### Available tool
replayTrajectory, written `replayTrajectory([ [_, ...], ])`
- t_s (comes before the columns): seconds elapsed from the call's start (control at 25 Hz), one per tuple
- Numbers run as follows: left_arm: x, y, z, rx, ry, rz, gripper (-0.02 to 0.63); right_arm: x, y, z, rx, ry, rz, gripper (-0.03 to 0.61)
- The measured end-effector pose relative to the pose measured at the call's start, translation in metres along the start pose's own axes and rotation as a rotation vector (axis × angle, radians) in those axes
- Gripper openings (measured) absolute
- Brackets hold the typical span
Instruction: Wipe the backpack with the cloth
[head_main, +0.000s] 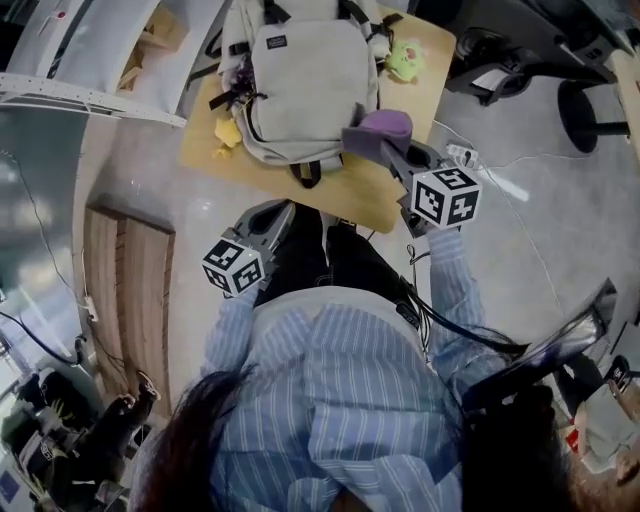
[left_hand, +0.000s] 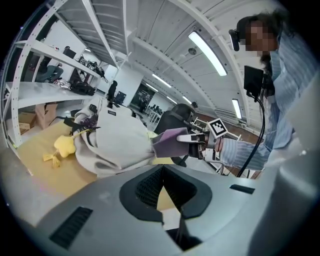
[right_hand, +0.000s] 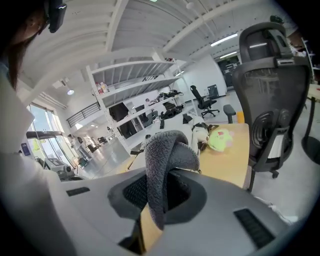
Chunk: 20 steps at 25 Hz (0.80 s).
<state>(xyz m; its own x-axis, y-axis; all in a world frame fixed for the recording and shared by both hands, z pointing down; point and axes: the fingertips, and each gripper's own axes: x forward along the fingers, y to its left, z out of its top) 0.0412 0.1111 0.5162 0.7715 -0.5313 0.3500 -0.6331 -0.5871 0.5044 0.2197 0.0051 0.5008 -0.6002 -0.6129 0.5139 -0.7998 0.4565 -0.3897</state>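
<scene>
Your right gripper (head_main: 388, 152) is clamped on the cloth (head_main: 384, 126). It bunches over the jaw tips and meets the near corner of the backpack (head_main: 300, 80) just ahead of them. Your left gripper (head_main: 272, 222) hangs off the near edge of the wooden table (head_main: 365, 200), well apart from the backpack, its jaw tips together on nothing.

A yellow toy (head_main: 228, 132) lies beside the backpack, ahead of your left gripper. A green plush toy (right_hand: 220, 139) sits beyond your right one.

Pale floor surrounds the table. The head view cuts off the backpack's top, and in the right gripper view the cloth hides most of the bag. Only that view shows the office chair (right_hand: 272, 90), and only the left gripper view shows the white shelving (left_hand: 45, 65).
</scene>
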Motion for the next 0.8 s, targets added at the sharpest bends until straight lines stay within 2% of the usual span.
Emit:
replayTrajectory([
  [0.16, -0.024, -0.008, -0.009, 0.038, 0.021, 0.015, 0.005, -0.016, 0.005, -0.034, 0.038, 0.018, -0.036, 0.041],
  [0.32, -0.041, -0.015, 0.015, 0.122, -0.077, 0.018, 0.005, -0.025, 0.019, -0.056, 0.062, 0.022, -0.049, 0.041],
  [0.48, -0.049, -0.02, 0.035, 0.174, -0.126, -0.052, 0.005, -0.023, 0.045, -0.066, 0.075, 0.002, -0.059, 0.041],
  [0.68, -0.07, -0.021, 0.033, 0.263, -0.092, -0.154, 0.005, -0.013, 0.092, -0.07, 0.077, -0.036, -0.106, 0.041],
  [0.8, -0.103, -0.013, 0.024, 0.273, -0.08, -0.189, 0.005, -0.005, 0.132, -0.072, 0.103, -0.078, -0.124, 0.041],
])
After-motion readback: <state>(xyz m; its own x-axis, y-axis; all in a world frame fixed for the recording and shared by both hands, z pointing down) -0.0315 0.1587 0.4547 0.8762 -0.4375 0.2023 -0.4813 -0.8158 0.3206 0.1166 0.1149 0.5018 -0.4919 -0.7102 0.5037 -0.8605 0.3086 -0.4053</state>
